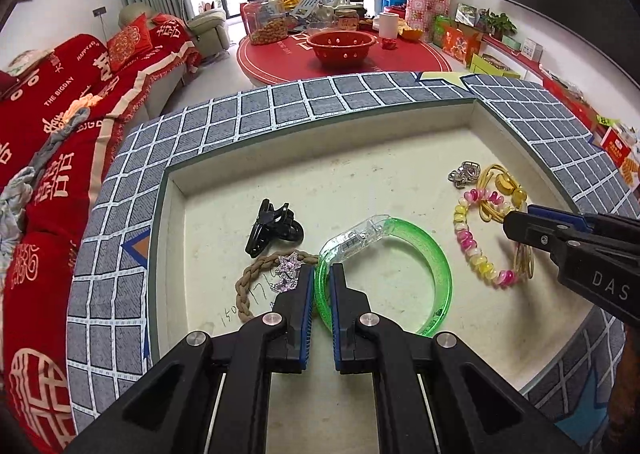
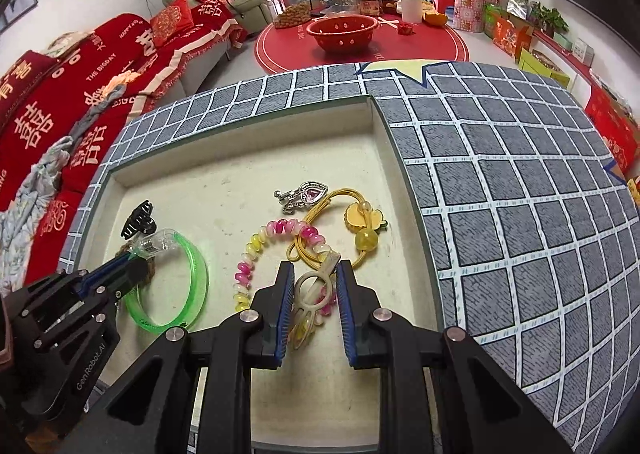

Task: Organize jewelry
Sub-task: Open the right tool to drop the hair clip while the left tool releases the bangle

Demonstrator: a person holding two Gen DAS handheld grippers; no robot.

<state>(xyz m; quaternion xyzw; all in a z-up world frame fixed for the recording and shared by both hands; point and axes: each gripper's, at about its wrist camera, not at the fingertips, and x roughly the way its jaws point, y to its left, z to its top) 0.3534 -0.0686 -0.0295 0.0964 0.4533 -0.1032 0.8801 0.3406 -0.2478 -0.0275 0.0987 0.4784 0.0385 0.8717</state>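
2 claws, left claw [image 1: 322,274] pinching green bangle [image 1: 436,254]

Each hand-held gripper [image 1: 322,286] [image 2: 312,282] — black, blue-padded fingers, silver screws.

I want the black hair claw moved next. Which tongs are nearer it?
Left. The left tongs straddle the green bangle beside the black hair claw; the right tongs are across the tray.

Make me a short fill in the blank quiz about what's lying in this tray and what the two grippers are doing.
1. The left gripper straddles the rim of the ____ bangle.
2. The hair claw is ____ in colour.
3. The pink-and-yellow beaded bracelet lies to the ____ of the bangle in both views.

Missing words: green; black; right
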